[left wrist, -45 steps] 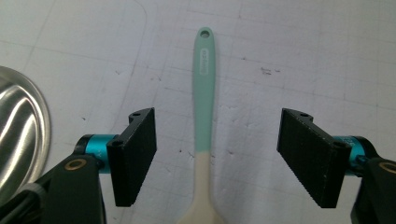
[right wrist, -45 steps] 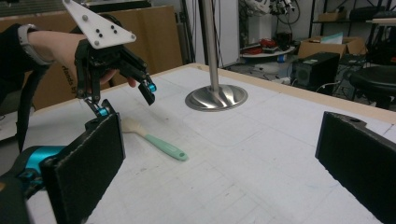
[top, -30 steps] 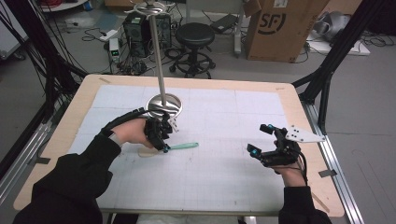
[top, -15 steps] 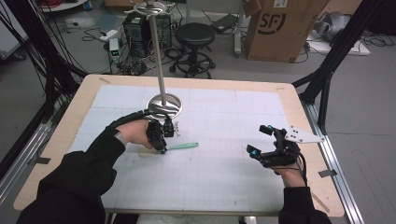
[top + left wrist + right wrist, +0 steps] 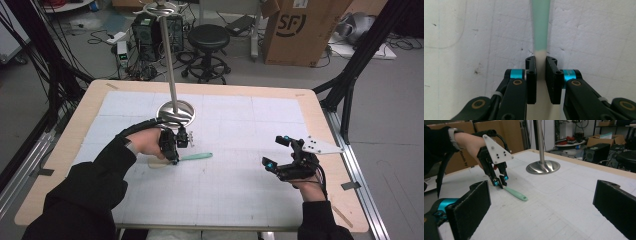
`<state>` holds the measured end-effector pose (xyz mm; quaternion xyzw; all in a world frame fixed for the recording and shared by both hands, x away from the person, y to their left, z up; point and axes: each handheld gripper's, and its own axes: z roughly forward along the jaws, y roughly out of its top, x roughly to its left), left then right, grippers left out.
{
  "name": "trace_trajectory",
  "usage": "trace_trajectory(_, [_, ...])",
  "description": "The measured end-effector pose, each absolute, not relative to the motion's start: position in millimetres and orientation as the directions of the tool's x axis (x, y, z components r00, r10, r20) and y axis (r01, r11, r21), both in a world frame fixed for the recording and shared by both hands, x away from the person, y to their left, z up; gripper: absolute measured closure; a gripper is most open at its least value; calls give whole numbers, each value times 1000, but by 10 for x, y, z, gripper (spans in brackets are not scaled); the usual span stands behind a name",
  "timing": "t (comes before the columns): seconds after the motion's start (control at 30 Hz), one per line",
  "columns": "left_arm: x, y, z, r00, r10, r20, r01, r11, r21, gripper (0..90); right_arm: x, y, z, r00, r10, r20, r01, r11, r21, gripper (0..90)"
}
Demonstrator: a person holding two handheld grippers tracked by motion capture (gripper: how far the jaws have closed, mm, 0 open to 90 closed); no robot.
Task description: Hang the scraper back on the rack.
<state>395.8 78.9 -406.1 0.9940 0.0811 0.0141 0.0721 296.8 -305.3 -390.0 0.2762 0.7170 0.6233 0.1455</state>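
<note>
A slim tool [image 5: 197,156] with a mint-green end and a cream end lies flat on the white gridded mat. My left gripper [image 5: 174,159] points down at it, left of centre. Along the left gripper's own jaws [image 5: 540,62], the cream part of the tool [image 5: 540,53] sits pinched between them, and the green part [image 5: 541,25] runs away ahead. The right gripper view shows the left gripper [image 5: 500,181] at the tool's [image 5: 516,193] near end. My right gripper [image 5: 275,152] hovers at the right of the mat, wide open [image 5: 544,205] and empty.
A metal pole on a round steel base [image 5: 175,111] stands just behind the left hand, also seen as the base [image 5: 543,167]. The wooden table edge [image 5: 330,150] frames the mat. Beyond the table stand a stool [image 5: 207,37] and a cardboard box [image 5: 300,30].
The left hand has come down and forward from beside the pole base onto the cream end of the tool. The right gripper has stayed put.
</note>
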Motion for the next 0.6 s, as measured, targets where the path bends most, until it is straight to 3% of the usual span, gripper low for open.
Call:
trace_trajectory(0.2, [3942,790,-4050,984,175,32,168,-974,152,806,2933,-3016,-3875,-814,567,128,203,71,977,5])
trace_trajectory(0.33, [3927,821,-3952,980,199,27,190,-961,203,805,2932,-3032,-3872,-809,574,126,200,67,977,5])
trace_trajectory(0.43, [3912,843,-3872,962,274,9,266,-940,216,805,2934,-3050,-3889,-805,579,131,207,68,976,5])
trace_trajectory(0.6, [3874,958,-3797,954,300,12,284,-916,284,806,2923,-3061,-3894,-803,580,138,212,62,975,5])
